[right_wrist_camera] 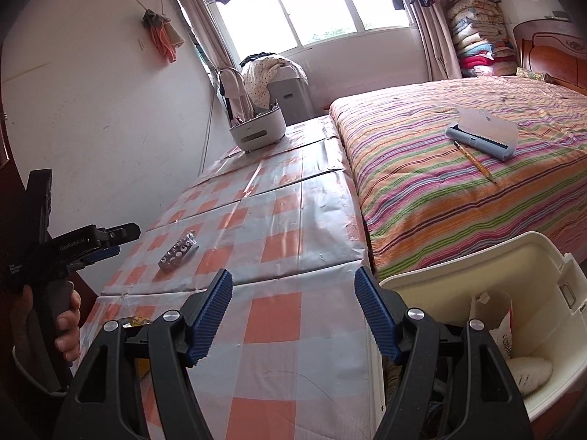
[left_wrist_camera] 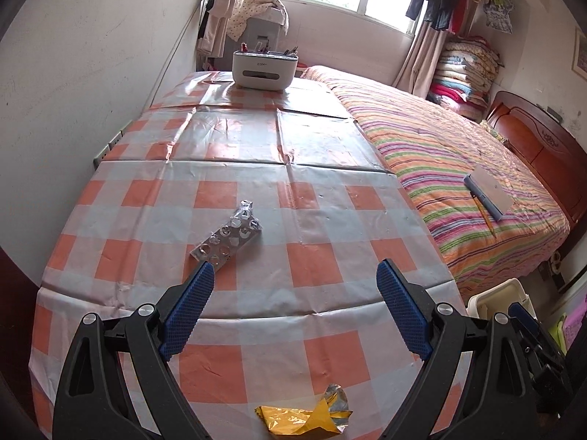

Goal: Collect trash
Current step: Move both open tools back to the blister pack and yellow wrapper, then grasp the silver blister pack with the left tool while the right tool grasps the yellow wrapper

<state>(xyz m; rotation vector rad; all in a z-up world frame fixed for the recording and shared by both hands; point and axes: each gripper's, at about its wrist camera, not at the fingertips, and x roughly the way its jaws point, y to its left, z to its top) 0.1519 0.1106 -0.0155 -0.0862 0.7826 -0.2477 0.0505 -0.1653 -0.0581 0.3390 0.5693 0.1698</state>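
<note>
On the desk [left_wrist_camera: 256, 146], the blister pack [left_wrist_camera: 227, 236] lies flat; both grippers [left_wrist_camera: 293, 308] [right_wrist_camera: 293, 315] hover, jaws apart and empty, and could slide over it.

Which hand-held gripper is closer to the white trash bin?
Right. The right hand-held gripper hangs over the table edge right beside the bin; the left hand-held gripper sits farther off, above the tablecloth.

white organizer [left_wrist_camera: 265, 69] at far table end; pencil case [right_wrist_camera: 481, 132] w/ pencil [right_wrist_camera: 475, 161] on striped bed [right_wrist_camera: 458, 190].
</note>
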